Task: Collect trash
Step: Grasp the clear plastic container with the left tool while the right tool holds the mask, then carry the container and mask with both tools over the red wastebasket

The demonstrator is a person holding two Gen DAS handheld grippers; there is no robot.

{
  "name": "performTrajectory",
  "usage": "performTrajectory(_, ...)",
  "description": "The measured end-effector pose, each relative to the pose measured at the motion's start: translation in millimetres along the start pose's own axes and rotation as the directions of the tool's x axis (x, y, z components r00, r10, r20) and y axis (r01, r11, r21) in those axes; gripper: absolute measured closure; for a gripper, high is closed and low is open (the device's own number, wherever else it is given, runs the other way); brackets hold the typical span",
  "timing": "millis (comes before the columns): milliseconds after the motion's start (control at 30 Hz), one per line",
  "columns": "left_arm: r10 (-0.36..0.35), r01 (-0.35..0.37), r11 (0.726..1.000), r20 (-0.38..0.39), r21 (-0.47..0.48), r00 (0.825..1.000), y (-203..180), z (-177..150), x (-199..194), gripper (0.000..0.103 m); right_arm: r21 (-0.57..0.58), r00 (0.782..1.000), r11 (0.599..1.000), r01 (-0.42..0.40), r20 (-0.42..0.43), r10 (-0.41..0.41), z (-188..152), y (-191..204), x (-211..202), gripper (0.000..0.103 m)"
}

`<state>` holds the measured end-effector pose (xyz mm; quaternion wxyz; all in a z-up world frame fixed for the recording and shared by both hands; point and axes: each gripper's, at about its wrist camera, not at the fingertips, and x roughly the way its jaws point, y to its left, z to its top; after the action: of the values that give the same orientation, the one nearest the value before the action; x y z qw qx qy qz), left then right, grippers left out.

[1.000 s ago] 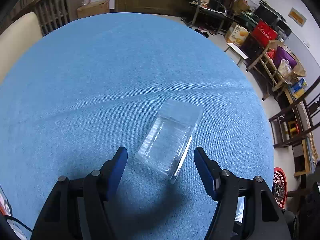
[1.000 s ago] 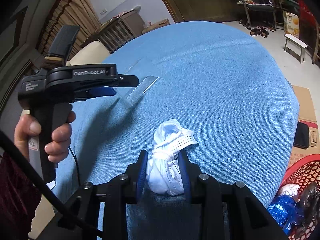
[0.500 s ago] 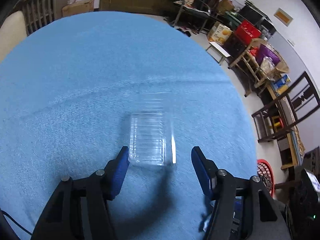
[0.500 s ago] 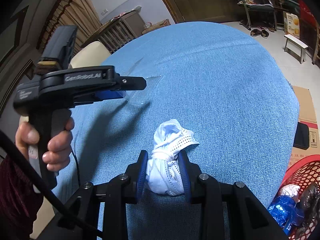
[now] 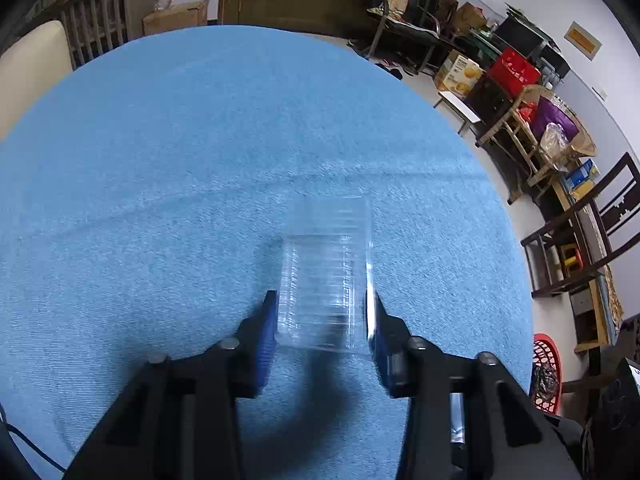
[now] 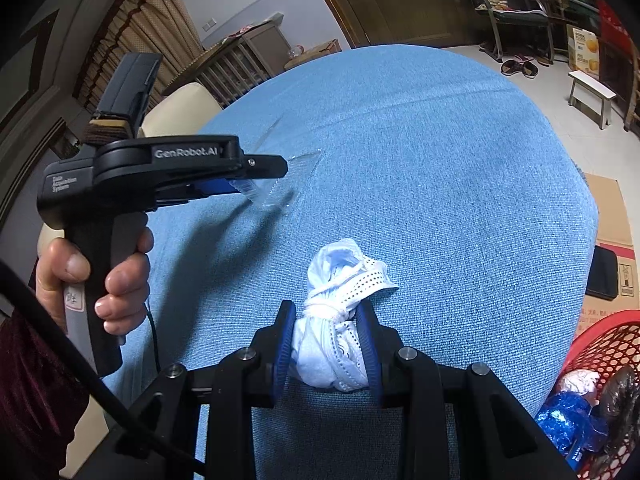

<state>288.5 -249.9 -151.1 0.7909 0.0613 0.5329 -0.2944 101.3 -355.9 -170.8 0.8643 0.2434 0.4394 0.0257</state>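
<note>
Clear ribbed plastic is pinched between the blue pads of the left tool (image 5: 323, 322): the transparent rectangular clamshell container (image 5: 326, 280) is gripped at its near end, its far end over the blue cloth-covered surface (image 5: 200, 160); whether it is lifted cannot be told. To the right, the knotted white face-mask bundle (image 6: 336, 332) is clamped in the narrowly closed right tool (image 6: 326, 344). The pick-up step is judged done for both pieces. Carriage to the red mesh plastic basket (image 6: 600, 336), already holding wrappers just beyond the surface edge, is called for next.

The left tool (image 5: 322, 316) has closed onto the clear plastic container (image 5: 326, 276).
</note>
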Motion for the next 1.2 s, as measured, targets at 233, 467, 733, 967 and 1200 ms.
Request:
performTrajectory(233, -0.009, 0.009, 1.0, 0.028, 0.014, 1.0, -5, -7, -14, 0.06, 0.019, 1.0, 1.0, 0.005, 0.006, -0.005, 2, -4, -6, 0.068)
performTrajectory(467, 0.006, -0.008, 1.0, 0.049, 0.024, 0.999, -10, -23, -35, 0.064, 0.027, 0.999, 0.999, 0.024, 0.032, -0.024, 4, -11, -21, 0.068)
performTrajectory(733, -0.001, 0.001, 1.0, 0.048, 0.009, 0.999, -9, -49, -51, 0.064, 0.023, 0.998, 0.999, 0.045, 0.048, -0.047, -5, -15, -38, 0.068)
performTrajectory(967, -0.008, 0.009, 1.0, 0.073, -0.013, 0.997, -16, -67, -74, 0.064, 0.004, 0.996, 0.999, 0.054, 0.07, -0.054, -15, -13, -56, 0.068)
performTrajectory(1200, -0.007, 0.008, 1.0, 0.093, -0.009, 0.996, -27, -85, -93, 0.064, -0.006, 0.994, 0.998, 0.067, 0.092, -0.066, -24, -12, -73, 0.068)
